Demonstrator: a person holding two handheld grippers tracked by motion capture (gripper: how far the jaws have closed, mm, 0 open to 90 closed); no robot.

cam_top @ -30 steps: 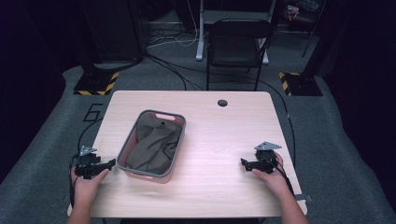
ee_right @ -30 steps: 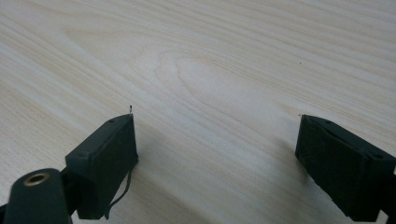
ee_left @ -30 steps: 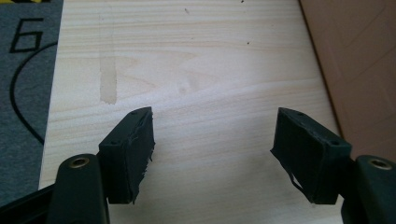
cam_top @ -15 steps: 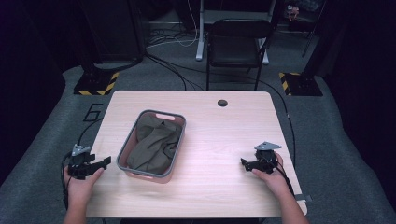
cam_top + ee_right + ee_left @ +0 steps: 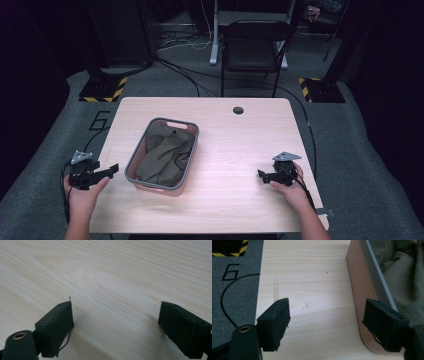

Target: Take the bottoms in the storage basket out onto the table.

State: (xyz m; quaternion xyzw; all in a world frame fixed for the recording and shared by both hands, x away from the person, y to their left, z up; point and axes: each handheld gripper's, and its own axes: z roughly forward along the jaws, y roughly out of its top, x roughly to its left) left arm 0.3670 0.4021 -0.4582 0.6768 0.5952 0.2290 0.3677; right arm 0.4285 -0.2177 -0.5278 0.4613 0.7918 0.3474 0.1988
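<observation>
Basket (image 5: 162,155), grey-rimmed with pink walls and a pink handle at its far end, sits on the desk (image 5: 235,150) left of centre in the high view, and a crumpled olive-green cloth (image 5: 165,155) lies inside it. At the lower left of that view, the left gripper (image 5: 112,170) is held in the person's left hand (image 5: 82,192) just beyond the desk's left edge, pointing toward the basket's near left corner without touching it. Its jaws have just been opening; in the left gripper view they stand wide apart with nothing between them but bare wood, and the basket's pink wall (image 5: 359,287) runs along the right side of the frame, close to the right jaw, with the green cloth (image 5: 402,272) showing past the grey rim. A dark floor mat with a painted number (image 5: 229,275) fills the upper left of that view. At the lower right of the high view, the right gripper (image 5: 261,174) rests in the right hand (image 5: 290,190) near the desk's right edge, well apart from the basket. In the right gripper view its jaws are spread wide and hold nothing, with pale wood grain between them.
</observation>
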